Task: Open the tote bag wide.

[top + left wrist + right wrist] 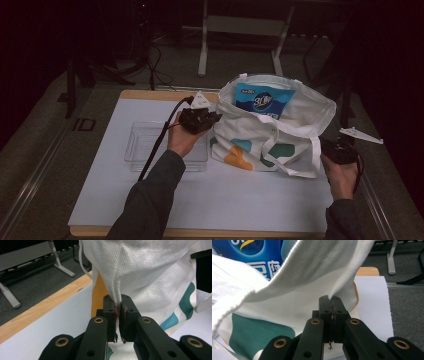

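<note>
On the white tabletop point(150, 200) the tote bag point(270, 130) stands upright, and both sets of fingers are clenched on its cloth: left gripper point(118, 315) at one side edge, right gripper point(332, 312) at the other. Pull evenly apart to keep the mouth wide. Inside stands a blue packet point(264, 101); the clear tray point(142, 147) beside the bag looks empty.

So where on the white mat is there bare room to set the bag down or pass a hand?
Free: the broad strip of white mat in front of the tote bag and clear tray, between the forearms; also the mat's far left corner behind the tray. Crowded: the middle, where tray, left tongs and bag meet, and the bag's right side by the right tongs.
</note>
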Demonstrator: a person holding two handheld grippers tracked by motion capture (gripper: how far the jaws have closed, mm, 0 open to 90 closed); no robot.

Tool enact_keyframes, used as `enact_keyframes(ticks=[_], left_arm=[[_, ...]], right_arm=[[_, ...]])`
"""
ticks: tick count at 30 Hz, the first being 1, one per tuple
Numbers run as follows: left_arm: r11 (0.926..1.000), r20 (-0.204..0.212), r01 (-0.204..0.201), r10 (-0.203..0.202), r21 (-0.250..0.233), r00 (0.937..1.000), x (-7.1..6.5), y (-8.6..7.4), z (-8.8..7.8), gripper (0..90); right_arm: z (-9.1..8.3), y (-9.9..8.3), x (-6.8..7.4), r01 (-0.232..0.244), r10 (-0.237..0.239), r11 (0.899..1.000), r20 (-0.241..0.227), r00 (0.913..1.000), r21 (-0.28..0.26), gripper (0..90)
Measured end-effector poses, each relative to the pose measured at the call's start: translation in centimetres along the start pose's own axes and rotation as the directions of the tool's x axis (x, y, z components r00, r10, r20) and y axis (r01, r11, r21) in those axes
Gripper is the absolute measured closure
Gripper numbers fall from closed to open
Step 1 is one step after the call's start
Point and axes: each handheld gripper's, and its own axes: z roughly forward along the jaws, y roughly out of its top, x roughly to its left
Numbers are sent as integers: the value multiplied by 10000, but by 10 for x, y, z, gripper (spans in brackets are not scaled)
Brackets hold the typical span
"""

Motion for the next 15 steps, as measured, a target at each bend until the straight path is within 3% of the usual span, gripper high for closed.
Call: enact_keyframes(ticks=[4,15], left_arm=[[9999,96,99,-99,-37,9999,-2,0,-1,843],[9996,262,-136,129,248,9996,-13,-1,4,839]], right_arm=[[-1,-1,1,61,-61,10000,-2,10000,-26,892],[0,-5,6,191,-190,9998,-182,9997,26,892]])
